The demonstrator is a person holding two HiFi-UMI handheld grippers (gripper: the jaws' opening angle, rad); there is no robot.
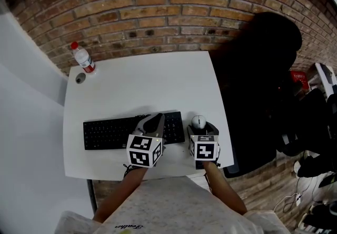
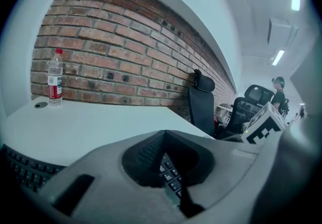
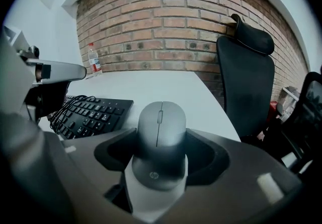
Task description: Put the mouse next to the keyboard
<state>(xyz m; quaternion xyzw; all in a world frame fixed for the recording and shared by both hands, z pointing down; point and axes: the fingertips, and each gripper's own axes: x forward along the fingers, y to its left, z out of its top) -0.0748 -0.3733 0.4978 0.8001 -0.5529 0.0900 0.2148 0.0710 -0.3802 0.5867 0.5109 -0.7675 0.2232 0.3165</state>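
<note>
A grey mouse point(image 1: 198, 121) lies on the white table point(image 1: 142, 80), just right of the black keyboard point(image 1: 110, 132). My right gripper point(image 1: 200, 129) is shut on the mouse point(image 3: 160, 132), whose rear end sits between the two jaws while its front sticks out past them. The keyboard point(image 3: 93, 112) shows to its left in the right gripper view. My left gripper point(image 1: 155, 120) hovers over the keyboard's right end, shut with nothing in it. Only a few keys point(image 2: 171, 175) show through the slit between its jaws.
A water bottle point(image 1: 83, 58) and its loose cap point(image 1: 80, 78) stand at the table's far left corner. A black office chair point(image 1: 258, 85) sits close to the table's right edge. A brick wall runs behind. A coiled black cable point(image 3: 75, 109) lies over the keyboard.
</note>
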